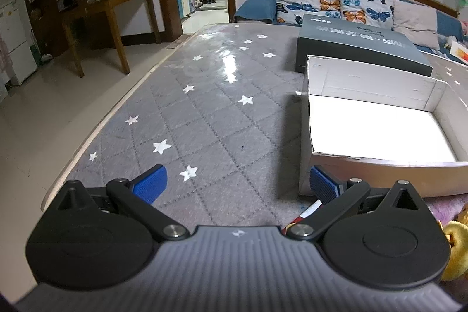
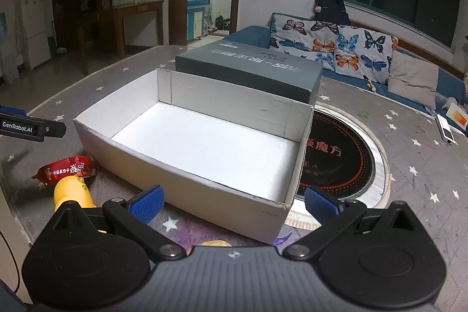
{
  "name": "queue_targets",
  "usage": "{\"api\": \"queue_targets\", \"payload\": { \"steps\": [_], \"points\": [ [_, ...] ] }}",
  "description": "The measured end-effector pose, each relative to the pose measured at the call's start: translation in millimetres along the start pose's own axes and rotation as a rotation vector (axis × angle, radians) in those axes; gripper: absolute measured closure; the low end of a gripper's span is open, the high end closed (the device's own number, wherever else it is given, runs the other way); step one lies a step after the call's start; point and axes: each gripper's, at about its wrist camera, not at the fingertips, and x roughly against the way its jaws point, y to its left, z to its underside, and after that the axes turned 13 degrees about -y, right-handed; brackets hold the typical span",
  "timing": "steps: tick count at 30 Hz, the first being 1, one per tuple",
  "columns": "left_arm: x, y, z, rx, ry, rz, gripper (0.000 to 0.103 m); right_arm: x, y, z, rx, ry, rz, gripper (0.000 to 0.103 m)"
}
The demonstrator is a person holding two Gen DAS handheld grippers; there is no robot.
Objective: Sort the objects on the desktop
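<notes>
White cardboard box (image 2: 204,142) sat empty at the centre of the right wrist frame, on the grey star-patterned cloth (image 1: 204,113). Both the left gripper (image 1: 238,183) and right gripper (image 2: 232,202) were spread wide, grasping nothing. A red snack packet (image 2: 68,168) and yellow toy (image 2: 73,192) lay touching at lower left, beside the box.

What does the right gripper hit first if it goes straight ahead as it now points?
Most likely the near wall of the open white box, which lies right in front of the open right gripper and fills the gap between its fingers. Depth is hard to judge; if high enough, it would pass over the wall.
</notes>
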Motion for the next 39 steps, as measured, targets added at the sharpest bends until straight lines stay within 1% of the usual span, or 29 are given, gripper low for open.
{"api": "queue_targets", "payload": {
  "steps": [5,8,10,12,17,26,30,34,39],
  "points": [
    [-5.0,11.1,-0.8,0.028,-0.013,-0.042,0.000,-1.6,-3.3,0.4,-0.022,-0.011,0.012,0.000],
    [-15.0,21.9,2.9,0.055,-0.003,-0.075,0.000,-3.6,-6.4,0.9,-0.043,-0.010,0.014,0.000],
    [-24.6,29.7,7.6,0.063,0.008,-0.121,0.000,-5.0,-6.5,1.4,-0.049,-0.009,0.016,0.000],
    [-34.3,37.4,10.7,0.082,0.026,-0.149,0.000,-6.7,-6.8,1.8,-0.056,-0.007,0.020,0.000],
    [-52.1,49.2,15.9,0.106,0.043,-0.188,0.000,-12.8,-8.7,3.6,-0.087,0.016,0.030,0.000],
    [-77.4,42.6,26.4,0.087,0.058,-0.210,0.000,-21.4,3.3,-5.1,-0.064,0.018,0.023,0.000],
    [-79.9,45.0,27.4,0.115,0.047,-0.205,0.000,-22.7,8.3,-10.3,-0.063,0.019,0.012,0.000],
    [-84.5,49.4,28.4,0.168,0.037,-0.207,0.000,-25.5,10.0,-16.3,-0.057,0.019,0.009,0.000],
    [-87.7,46.5,29.7,0.173,0.004,-0.225,0.000,-45.8,14.7,-35.9,-0.064,0.021,-0.011,0.000]
  ]
}}
